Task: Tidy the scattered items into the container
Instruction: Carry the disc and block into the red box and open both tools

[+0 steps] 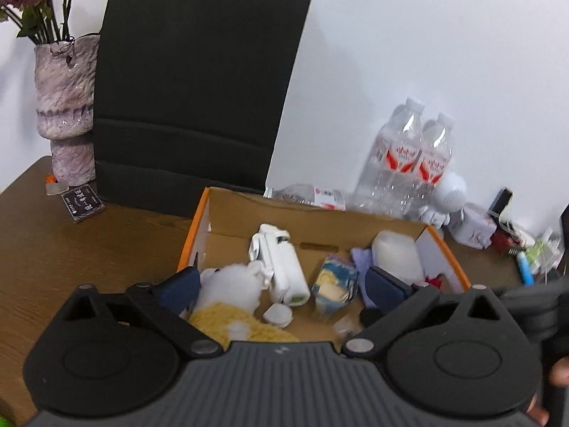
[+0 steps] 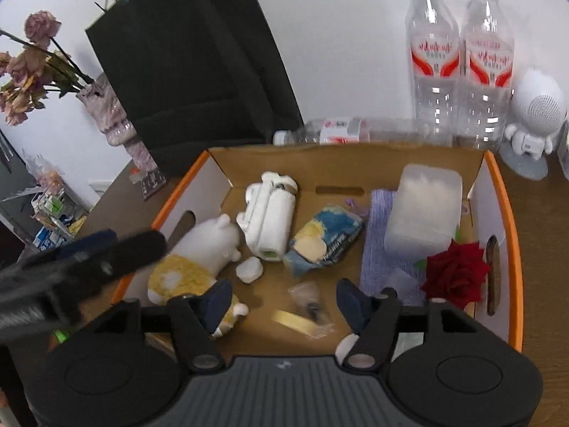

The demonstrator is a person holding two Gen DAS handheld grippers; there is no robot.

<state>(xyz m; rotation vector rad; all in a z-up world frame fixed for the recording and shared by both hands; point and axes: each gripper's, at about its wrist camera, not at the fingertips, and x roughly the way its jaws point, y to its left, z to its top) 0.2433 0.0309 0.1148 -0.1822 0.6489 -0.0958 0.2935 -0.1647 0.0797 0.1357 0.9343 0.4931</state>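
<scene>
Both the left gripper (image 1: 281,284) and the right gripper (image 2: 282,297) hang wide and empty over the near edge of the cardboard box (image 2: 512,249), where the plush toy (image 2: 199,259), white roller (image 2: 268,220) and other collected items already lie, toy nearest the left.

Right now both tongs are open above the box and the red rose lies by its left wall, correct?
Not quite. The red rose lies by the right wall of the box, as the right wrist view shows. Both tongs, left and right, are open above it.
</scene>
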